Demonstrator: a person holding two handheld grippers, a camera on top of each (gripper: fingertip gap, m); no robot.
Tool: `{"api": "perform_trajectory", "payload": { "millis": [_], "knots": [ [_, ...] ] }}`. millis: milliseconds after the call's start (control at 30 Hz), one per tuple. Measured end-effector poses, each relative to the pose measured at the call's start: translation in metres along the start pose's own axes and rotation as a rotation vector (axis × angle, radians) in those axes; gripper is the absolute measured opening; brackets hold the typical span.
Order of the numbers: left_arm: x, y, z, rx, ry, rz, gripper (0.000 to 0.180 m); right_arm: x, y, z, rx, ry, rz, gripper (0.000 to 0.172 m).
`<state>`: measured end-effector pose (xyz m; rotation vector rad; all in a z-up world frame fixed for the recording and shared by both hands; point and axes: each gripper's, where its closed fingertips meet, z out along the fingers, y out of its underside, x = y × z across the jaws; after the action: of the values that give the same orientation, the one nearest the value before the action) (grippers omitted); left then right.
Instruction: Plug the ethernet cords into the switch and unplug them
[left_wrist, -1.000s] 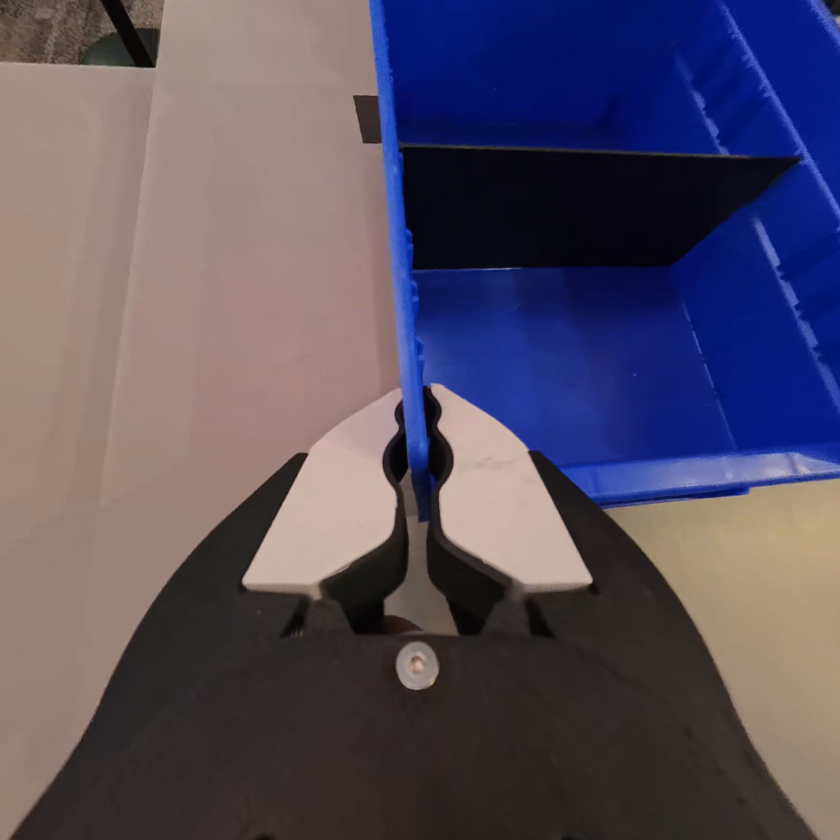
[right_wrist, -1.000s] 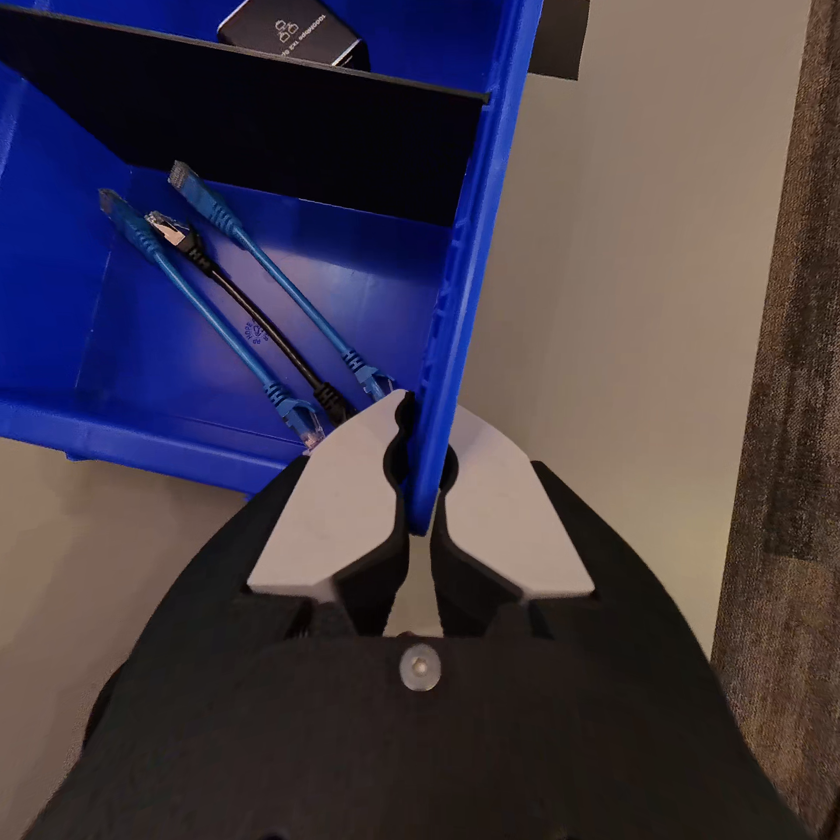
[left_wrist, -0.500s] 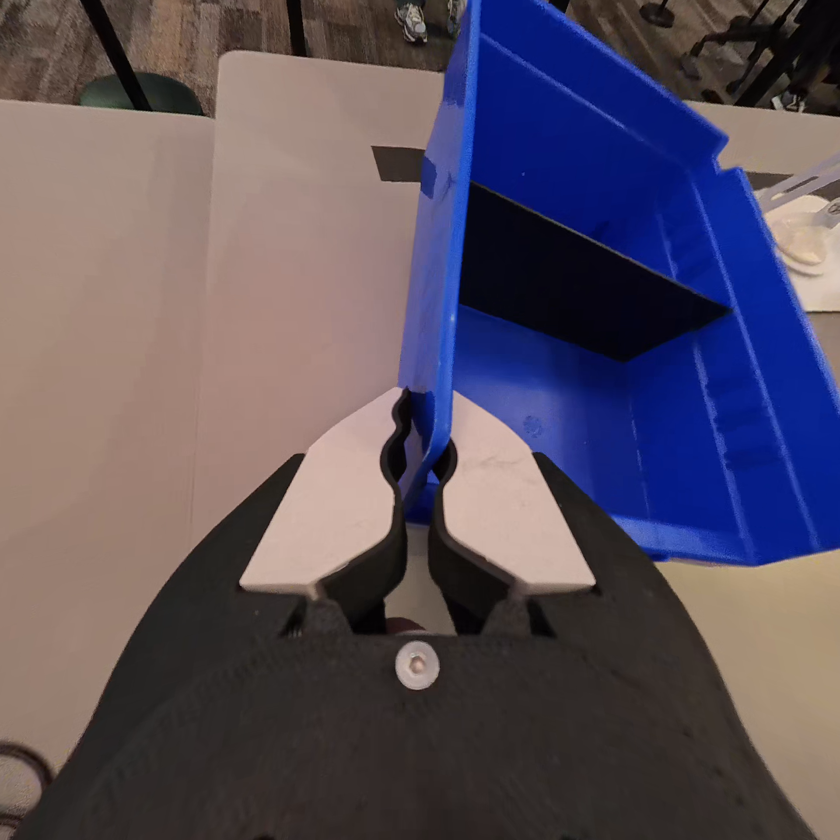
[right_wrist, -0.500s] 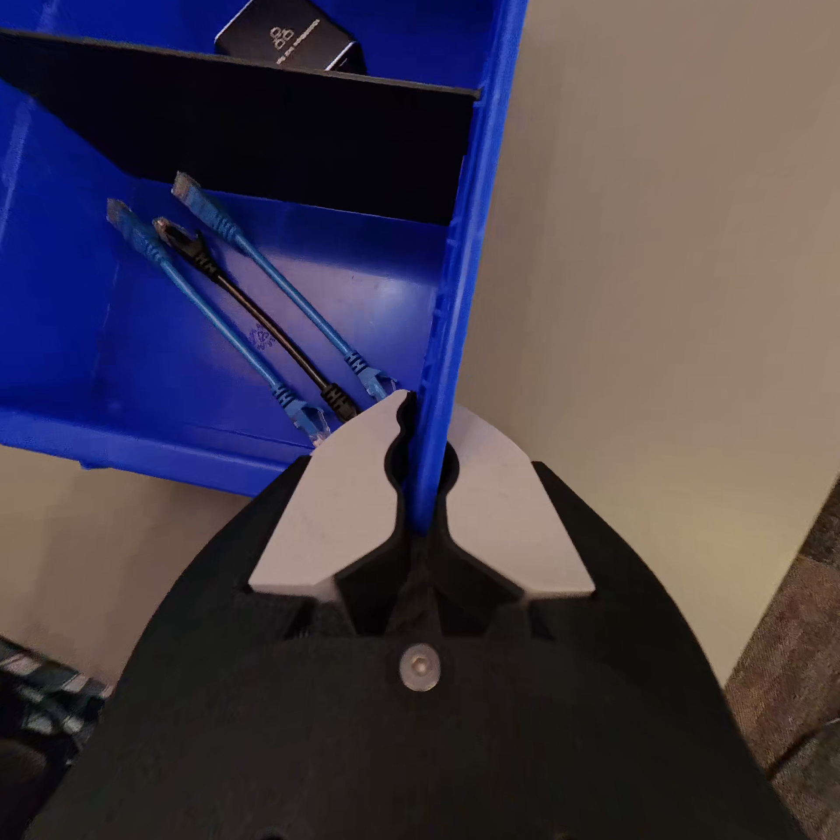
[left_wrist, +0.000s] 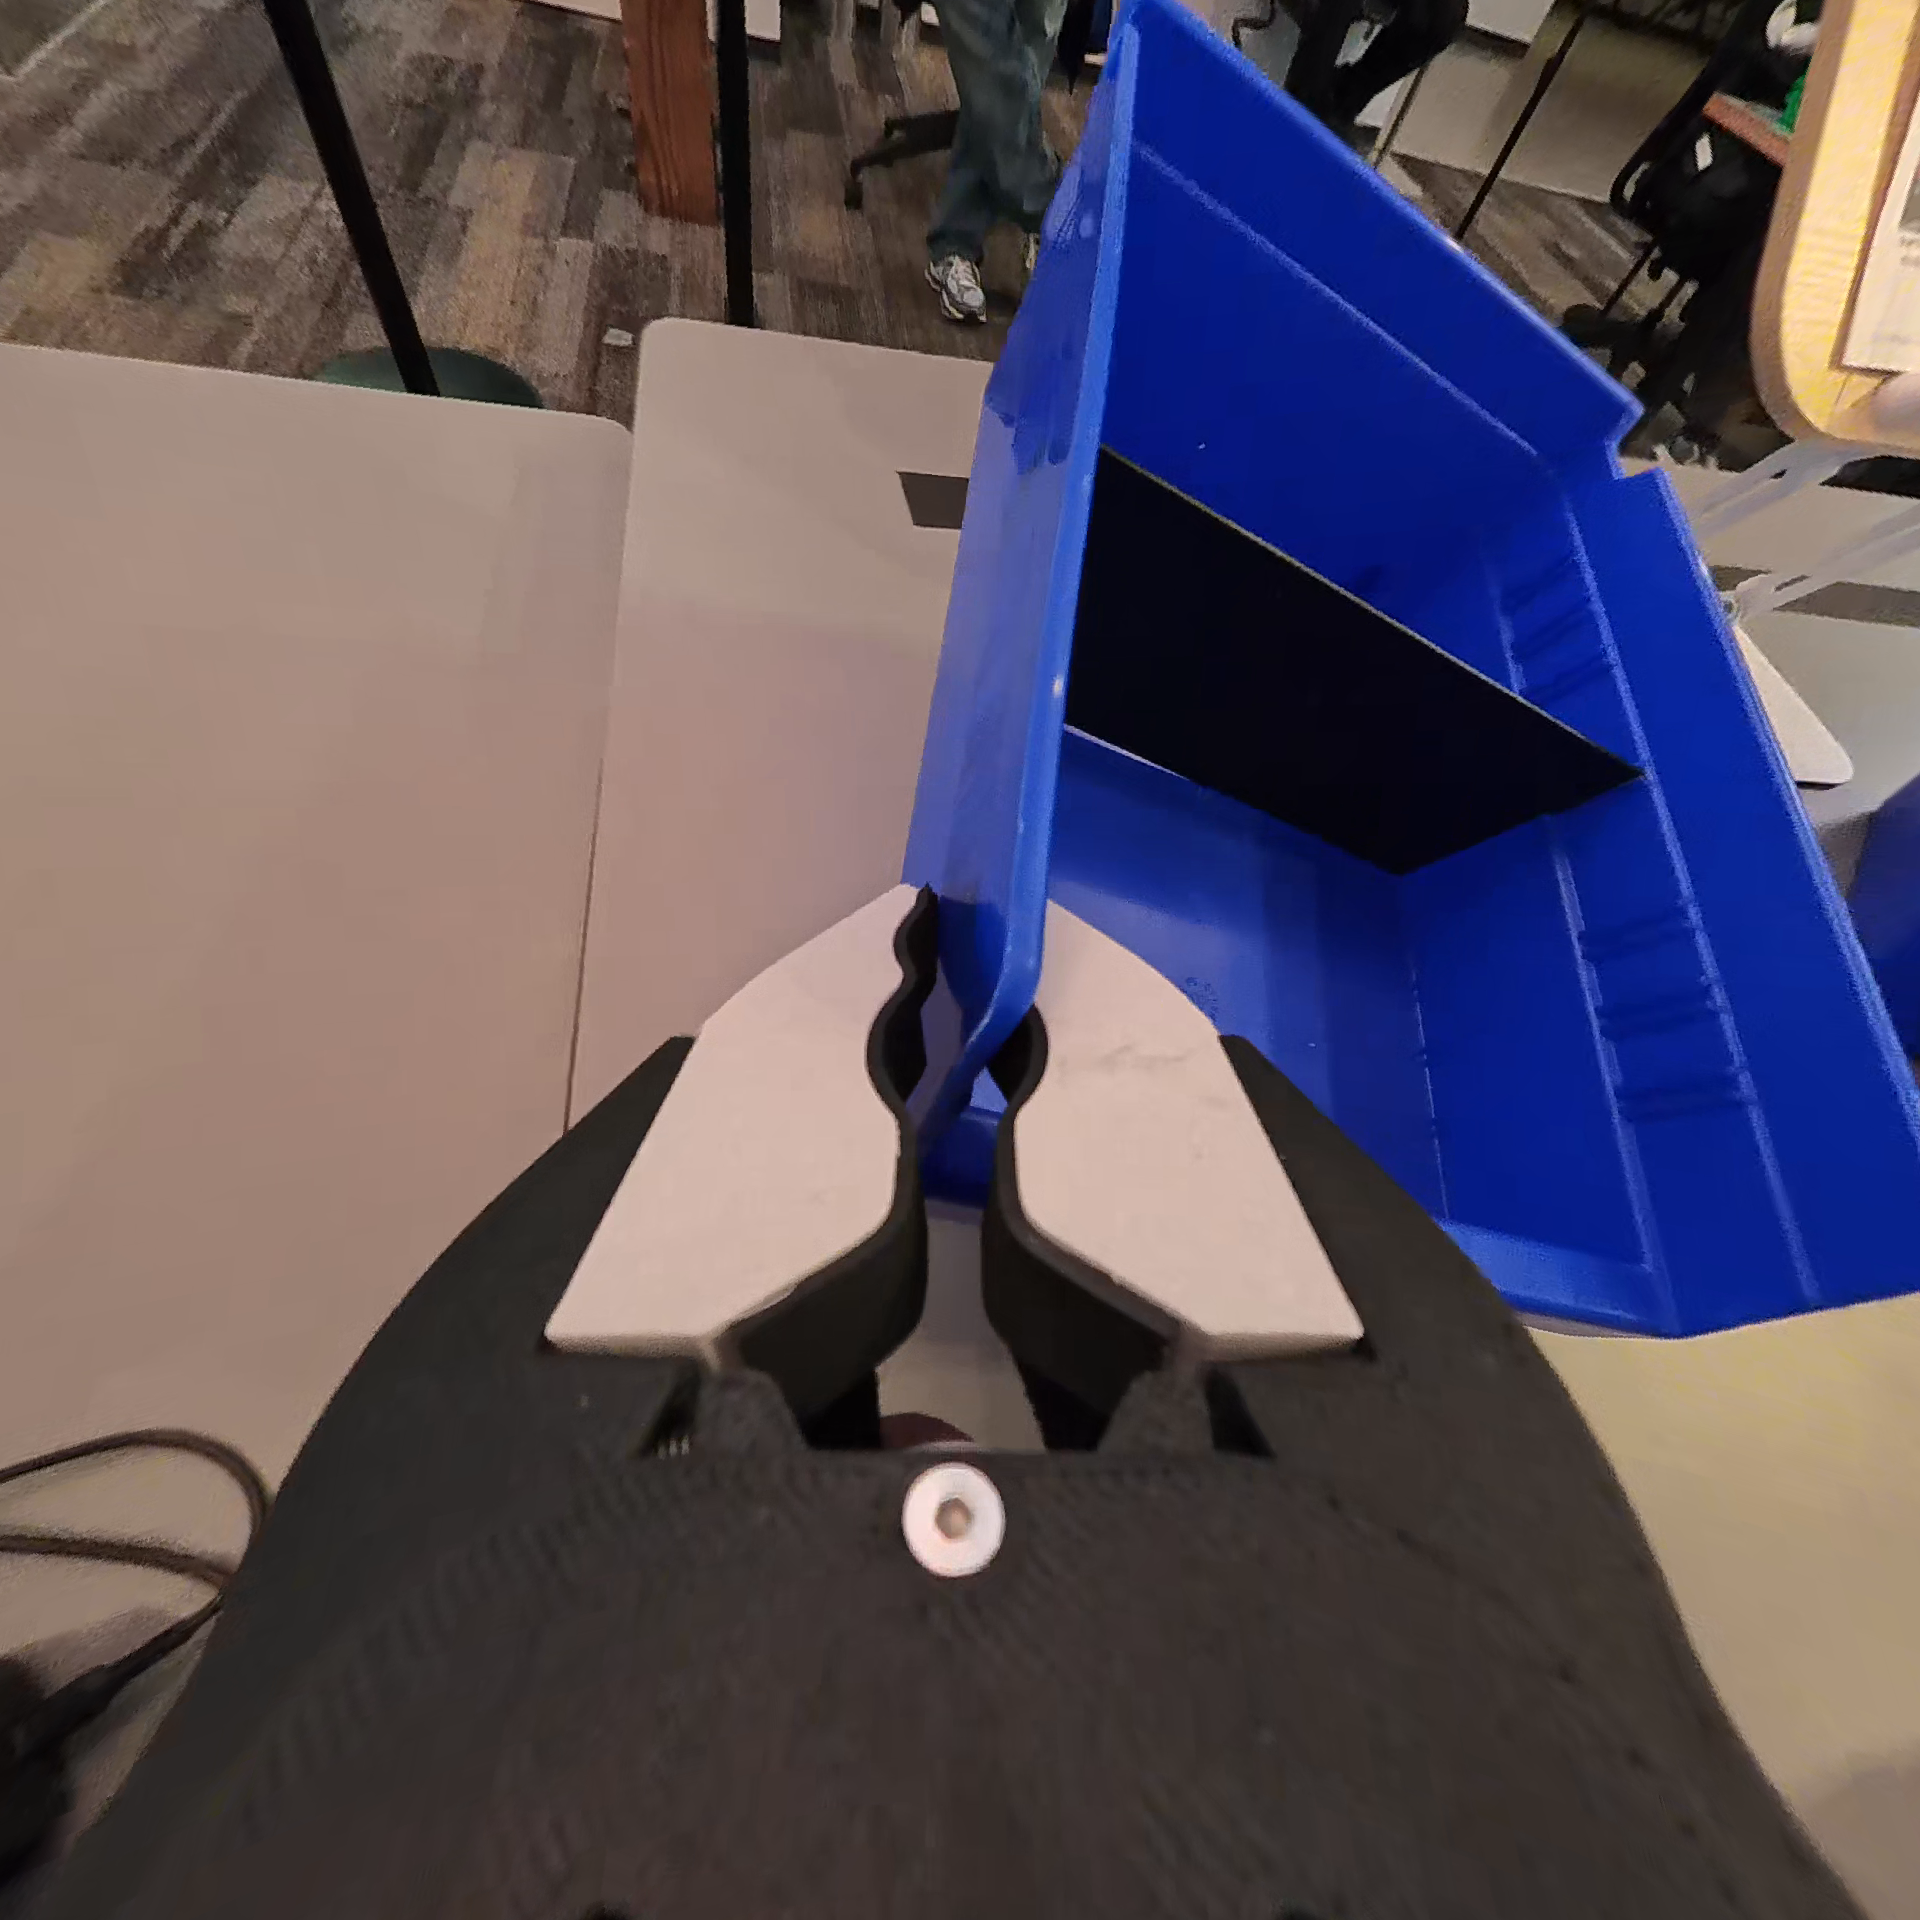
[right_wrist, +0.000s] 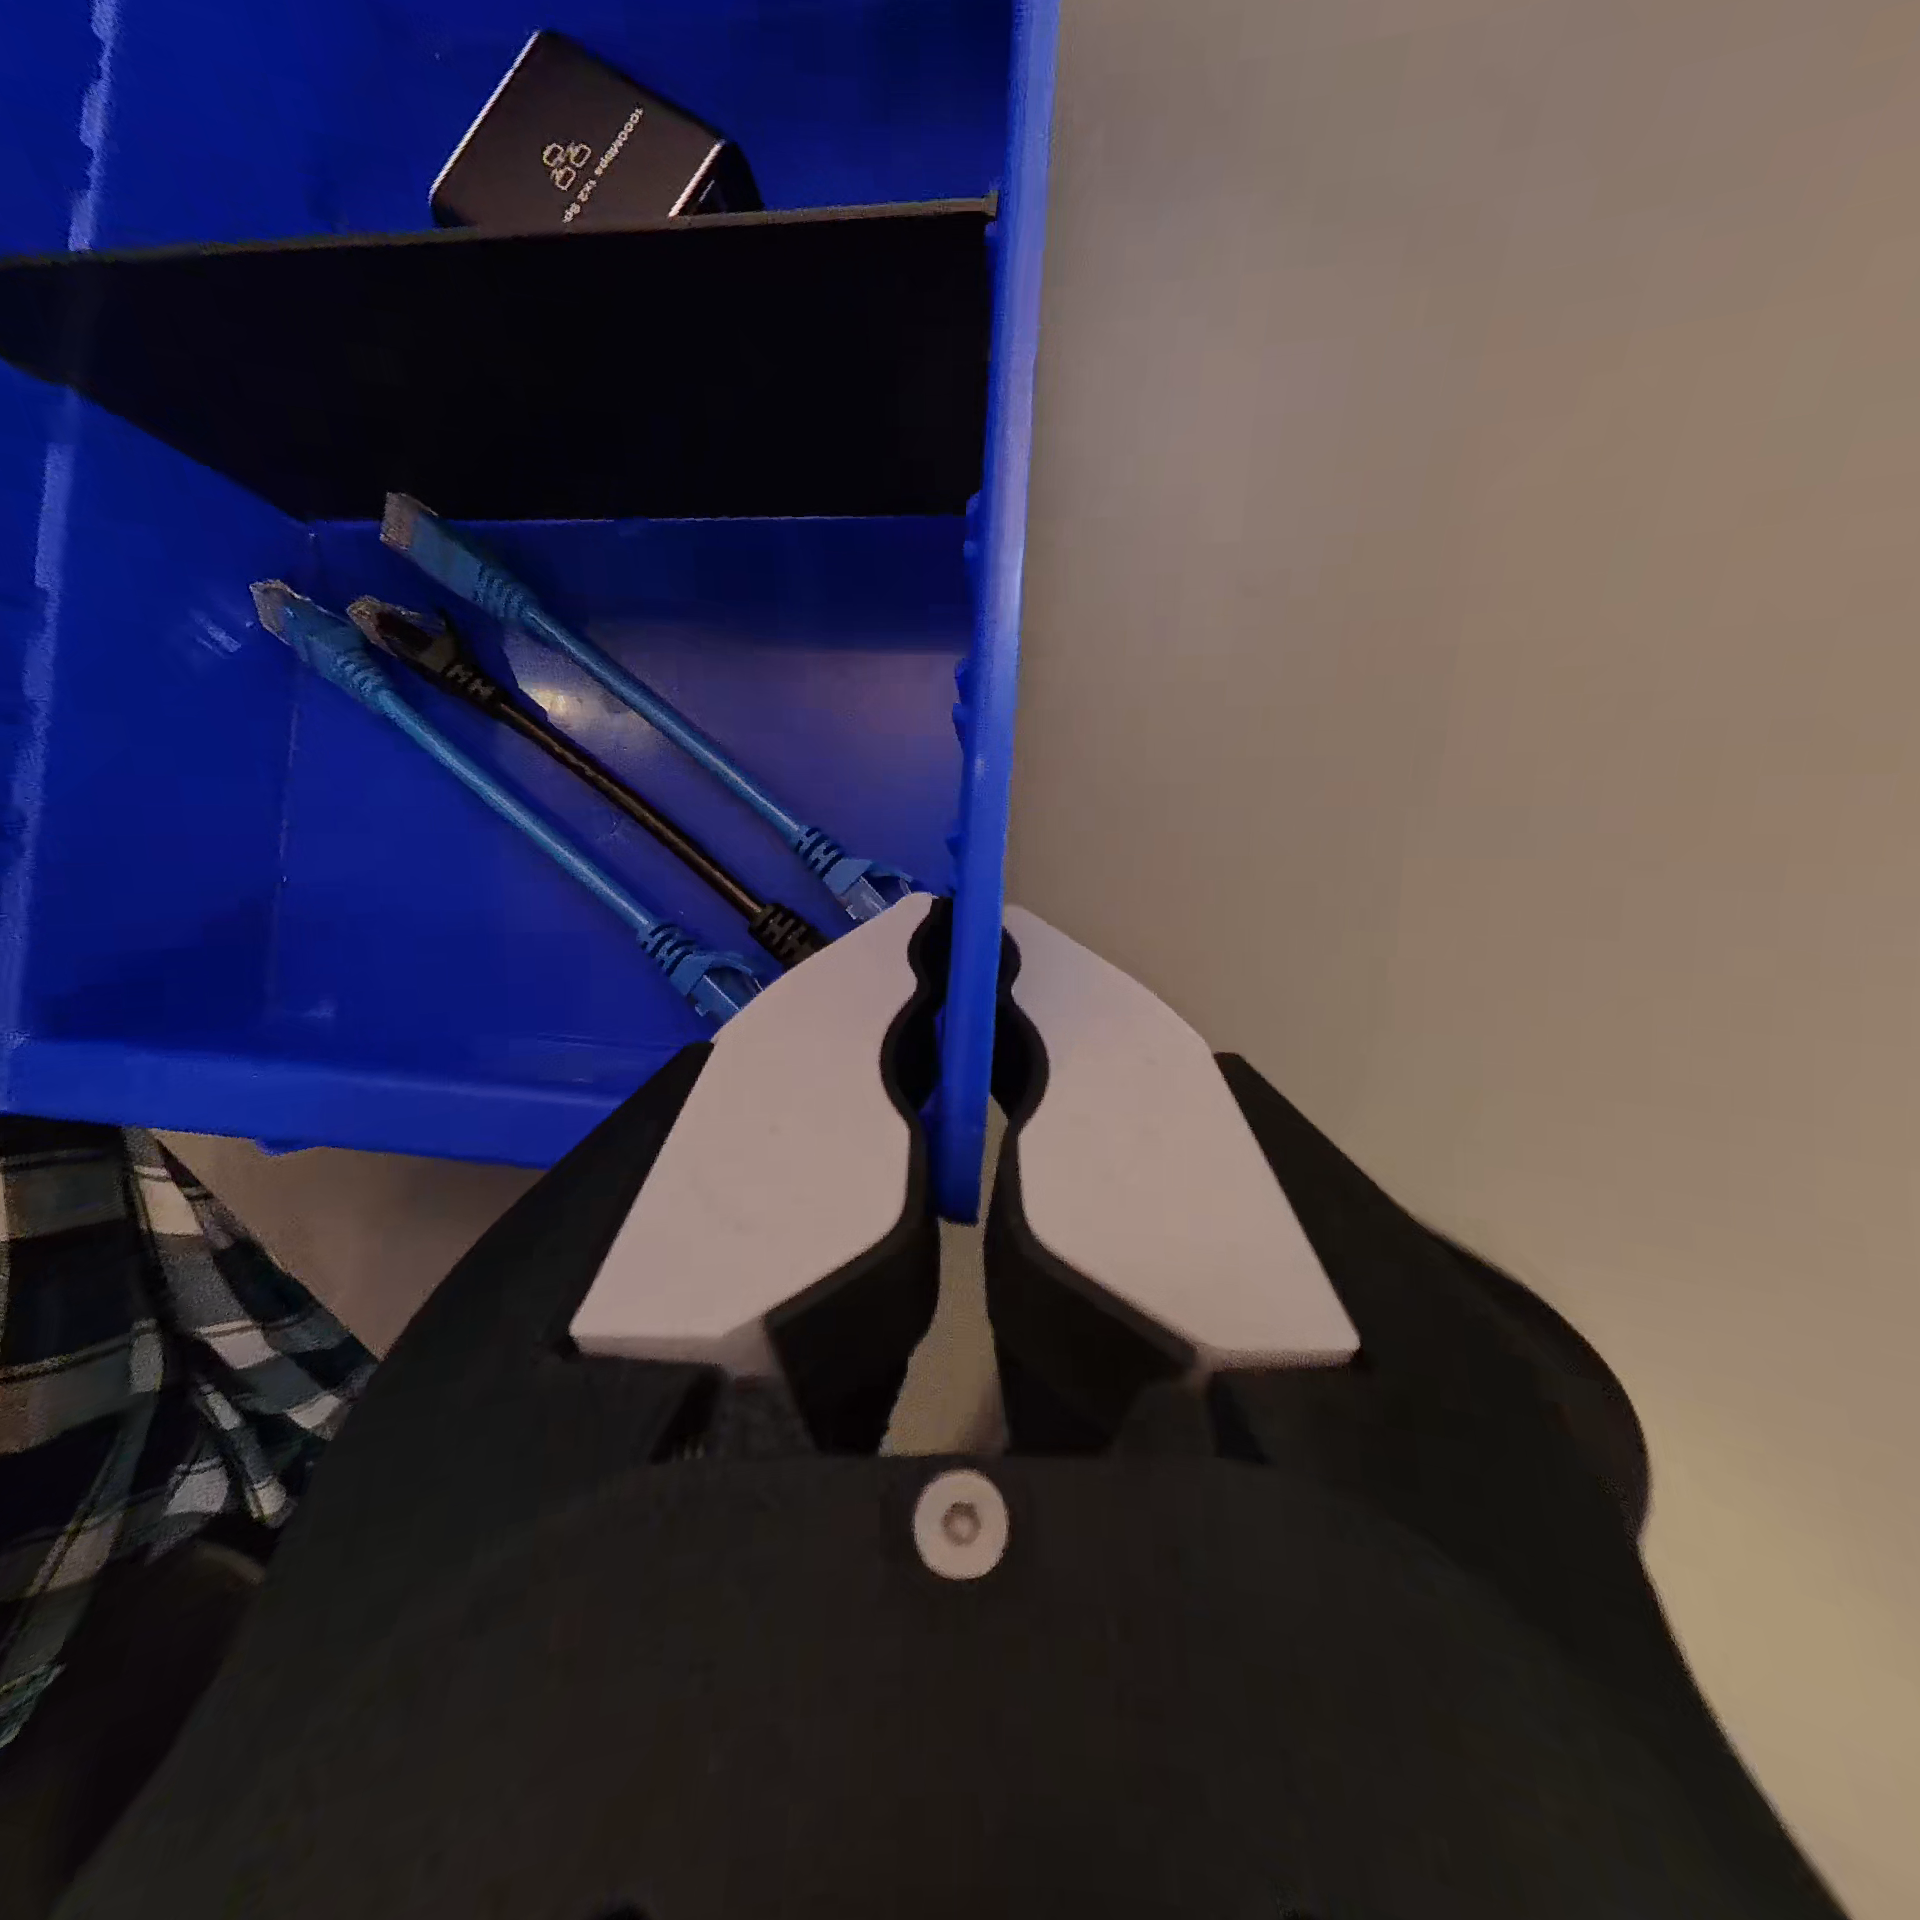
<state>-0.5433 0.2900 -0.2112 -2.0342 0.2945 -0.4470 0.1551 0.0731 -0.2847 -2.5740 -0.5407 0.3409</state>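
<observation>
A blue bin (left_wrist: 1039, 520) with a black divider (left_wrist: 1299, 665) is held by both side walls. My left gripper (left_wrist: 975, 935) is shut on the left wall, which leans slanted between the pads. My right gripper (right_wrist: 971, 914) is shut on the right wall (right_wrist: 1008, 520). In the right wrist view the near compartment holds two blue ethernet cords (right_wrist: 623, 707) (right_wrist: 488, 790) and a black one (right_wrist: 592, 769), lying side by side. The black switch (right_wrist: 582, 145) lies in the far compartment behind the divider (right_wrist: 520, 364).
The bin is over a beige table (left_wrist: 312, 727) with a black tape mark (left_wrist: 930, 499). A dark cable (left_wrist: 125, 1507) lies at the near left. A person's legs (left_wrist: 987, 156) stand beyond the table. Plaid cloth (right_wrist: 135, 1351) shows under the bin's near edge. Across from one pair of fingers to the other is roughly 75 cm.
Both grippers have stayed shut on the bin walls. The left view has tipped up, and the left wall has turned slanted in the left grasp. The bin's near edge now hangs over the plaid cloth.
</observation>
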Motion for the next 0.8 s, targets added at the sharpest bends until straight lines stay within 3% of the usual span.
{"api": "perform_trajectory", "payload": {
  "millis": [400,467,500,600,700,800],
  "knots": [
    [-0.025,0.013,-0.047,0.017,-0.082,-0.014,0.008,-0.089,-0.078,0.083,0.088,-0.146,-0.182,0.01],
    [-0.027,0.014,-0.051,0.018,-0.093,-0.012,0.008,-0.089,-0.088,0.078,0.123,-0.122,-0.236,0.041],
    [-0.028,0.014,-0.052,0.02,-0.097,-0.013,0.008,-0.087,-0.093,0.07,0.155,-0.109,-0.278,0.048],
    [-0.03,0.014,-0.058,0.031,-0.104,-0.021,0.008,-0.087,-0.096,0.034,0.253,-0.076,-0.498,0.057],
    [-0.031,0.013,-0.062,0.048,-0.11,-0.036,0.008,-0.126,-0.077,-0.005,0.331,-0.192,-0.857,0.048],
    [-0.031,0.011,-0.063,0.063,-0.111,-0.049,0.008,-0.145,-0.05,0.003,0.206,-0.267,-1.053,0.057]
  ]
}}
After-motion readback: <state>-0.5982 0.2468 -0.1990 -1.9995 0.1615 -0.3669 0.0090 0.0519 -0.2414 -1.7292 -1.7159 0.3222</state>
